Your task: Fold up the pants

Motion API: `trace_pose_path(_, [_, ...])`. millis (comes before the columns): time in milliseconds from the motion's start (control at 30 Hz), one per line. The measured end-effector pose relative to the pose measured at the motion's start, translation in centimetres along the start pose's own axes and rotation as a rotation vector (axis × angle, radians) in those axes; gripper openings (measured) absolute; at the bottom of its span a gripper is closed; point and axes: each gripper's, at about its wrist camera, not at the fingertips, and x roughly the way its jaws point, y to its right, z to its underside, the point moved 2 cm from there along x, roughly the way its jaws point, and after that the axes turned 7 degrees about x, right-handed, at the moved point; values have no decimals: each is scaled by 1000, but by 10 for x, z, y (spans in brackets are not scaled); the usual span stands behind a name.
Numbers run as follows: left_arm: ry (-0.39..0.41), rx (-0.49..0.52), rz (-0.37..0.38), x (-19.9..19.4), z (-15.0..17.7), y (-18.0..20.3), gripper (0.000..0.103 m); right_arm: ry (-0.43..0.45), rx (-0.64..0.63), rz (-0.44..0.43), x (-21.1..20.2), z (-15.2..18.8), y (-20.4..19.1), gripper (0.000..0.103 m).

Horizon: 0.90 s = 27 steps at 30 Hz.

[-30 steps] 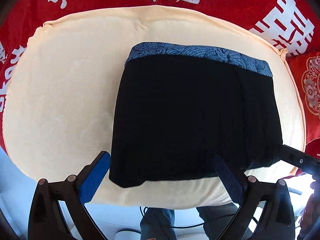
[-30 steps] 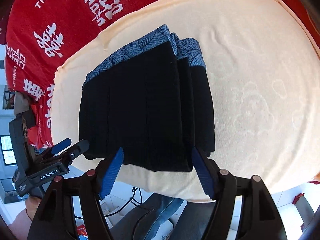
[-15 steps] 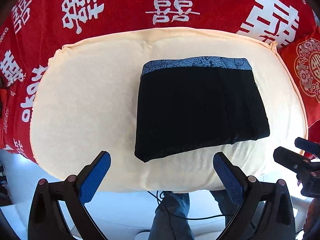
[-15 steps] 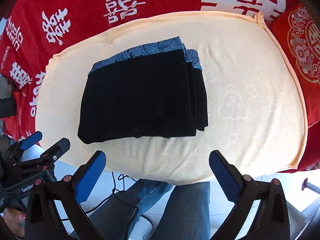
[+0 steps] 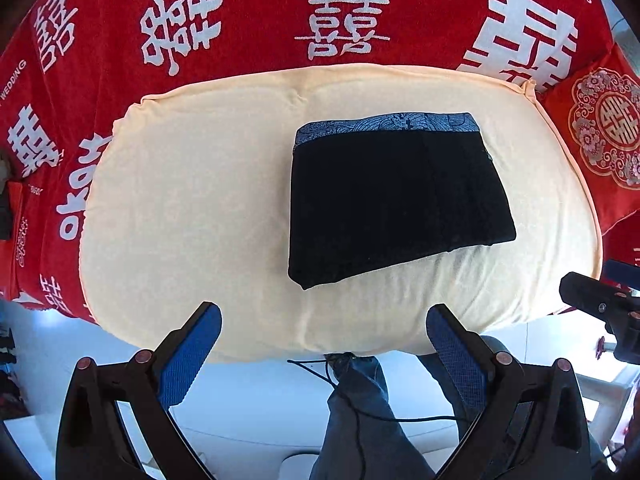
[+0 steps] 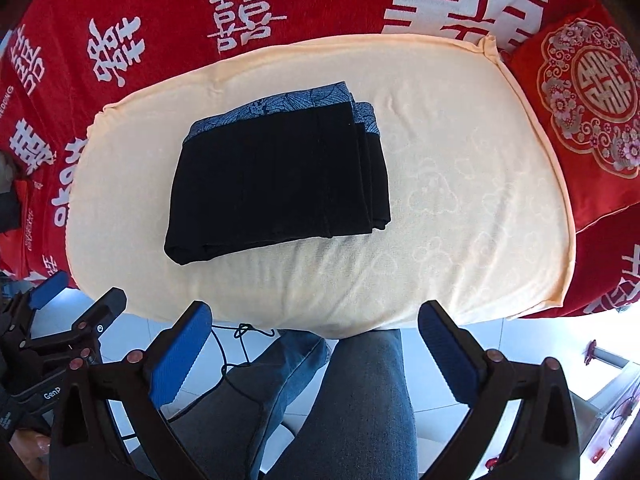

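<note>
A cream cushion (image 5: 192, 208) lies on a red blanket (image 5: 248, 24) with white characters, above a pale tiled floor (image 6: 532, 344).

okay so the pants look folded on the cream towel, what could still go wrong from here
1. The black pants have stepped, uneven layers on their right edge; a nudge could splay the stack.
2. They lie near the cream towel front edge, so a snag might drag them off.
3. Both tongs, left and right, are open just off that edge.

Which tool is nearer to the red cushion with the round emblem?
Right. The right tool hangs off the towel, toward the cushion; the left tool hangs further left.
</note>
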Motion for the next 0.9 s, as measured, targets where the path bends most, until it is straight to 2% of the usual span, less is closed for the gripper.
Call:
trace_pose_path(300, [29,17,10,-13,1,-1,103,53,-26,40,-18,2,-11,103])
trace_pose_path(567, [46,45,-19,-21,4,-3,103,64,-41,46,-18,4,-18,103])
trace_pose_path(900, [71,-33,-46,-32,-4,1,103,52,-149,43,-17,-11,-19,103])
